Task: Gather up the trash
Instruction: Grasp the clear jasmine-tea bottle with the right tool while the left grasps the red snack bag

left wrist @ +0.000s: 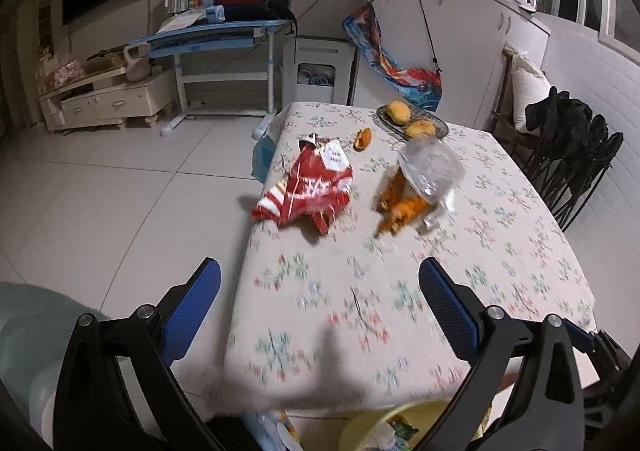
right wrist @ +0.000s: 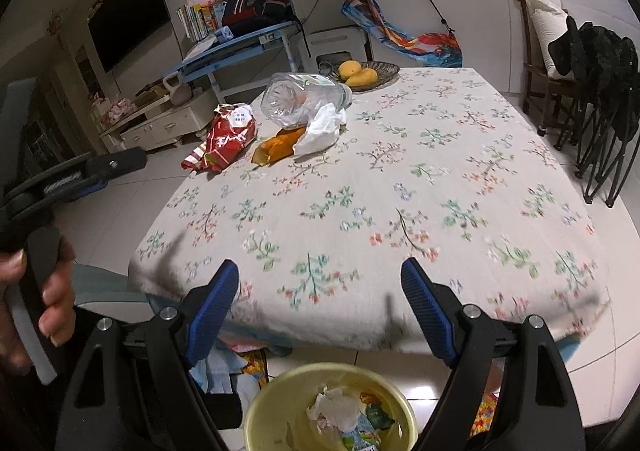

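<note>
Two grippers, both with jaws spread wide and nothing between the blue pads, hang over the near edge of a table (right wrist: pixel 400 171) with a floral cloth.

From the right wrist view I see my right gripper (right wrist: pixel 320 283) low in frame. Below it, at 6 o'clock, sits a yellow bin (right wrist: pixel 256 415) on the floor, holding crumpled tissue (right wrist: pixel 332 407) and scraps of wrapper. Only its rim shows in the left view. At 9 o'clock in the right view a hand (right wrist: pixel 48 291) grips the handle of the other tool; the left view does not show this.

From the left wrist view I see my left gripper (left wrist: pixel 320 283) with one finger over the floor and the other over the cloth. This view alone shows a small piece of peel (left wrist: pixel 363 139) lying apart, just short of the fruit dish (left wrist: pixel 436 123).

The trash still on the table lies far from both grippers, toward 12 o'clock. A red snack bag (right wrist: pixel 224 143) sits at the table's left edge. Just to its right is orange peel (right wrist: pixel 276 147), touching a white tissue (right wrist: pixel 324 127), with a clear plastic bottle (right wrist: pixel 300 99) lying on its side over them. The dish of mangoes (right wrist: pixel 356 73) stands beyond, at the far edge.
</note>
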### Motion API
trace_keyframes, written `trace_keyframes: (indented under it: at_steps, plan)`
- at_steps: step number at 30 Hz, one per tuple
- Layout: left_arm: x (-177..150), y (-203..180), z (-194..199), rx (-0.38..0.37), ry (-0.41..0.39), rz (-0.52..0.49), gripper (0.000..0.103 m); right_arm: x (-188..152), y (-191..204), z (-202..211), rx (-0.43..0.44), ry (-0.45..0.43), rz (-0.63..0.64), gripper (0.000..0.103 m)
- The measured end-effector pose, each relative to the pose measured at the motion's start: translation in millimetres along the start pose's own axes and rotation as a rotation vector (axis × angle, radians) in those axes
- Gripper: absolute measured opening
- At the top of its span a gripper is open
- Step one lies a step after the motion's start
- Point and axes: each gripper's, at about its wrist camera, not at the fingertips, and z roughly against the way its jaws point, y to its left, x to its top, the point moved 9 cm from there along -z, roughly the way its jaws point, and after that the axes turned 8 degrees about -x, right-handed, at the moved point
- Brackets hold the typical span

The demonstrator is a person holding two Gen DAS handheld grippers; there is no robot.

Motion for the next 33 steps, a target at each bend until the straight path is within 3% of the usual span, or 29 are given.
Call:
trace_keyframes:
  at_steps: [7, 14, 19, 29, 33]
  plan:
    - [31.4, 19.0, -56.6, 0.012, 0.057, 0.018, 0.096, 34.8, 9.0, -21.0, 0.041, -0.004, -0.014, 0.08]
    - [50.3, 28.3, -99.1, 0.0, 0.1, -0.006, 0.096, 112.1, 12.5, -45.2, 0.106, -0.024, -0.115, 0.087]
    - [52.5, 27.0, -125.5, -0.022, 0.141, -0.015, 0.096, 154.0, 24.8, -79.7, 0.116, 0.042, -0.158, 0.088]
    - [53.7, 27.9, -157.9, -0.051, 0.187, -0.012, 0.096, 164.1, 32.3, -155.6, 0.033, 0.207, -0.148, 0.088]
    - [55.6, 24.9, -165.0, -0.064, 0.197, -0.029, 0.096, 159.8, 26.1, -169.3, 0.074, 0.256, -0.177, 0.074]
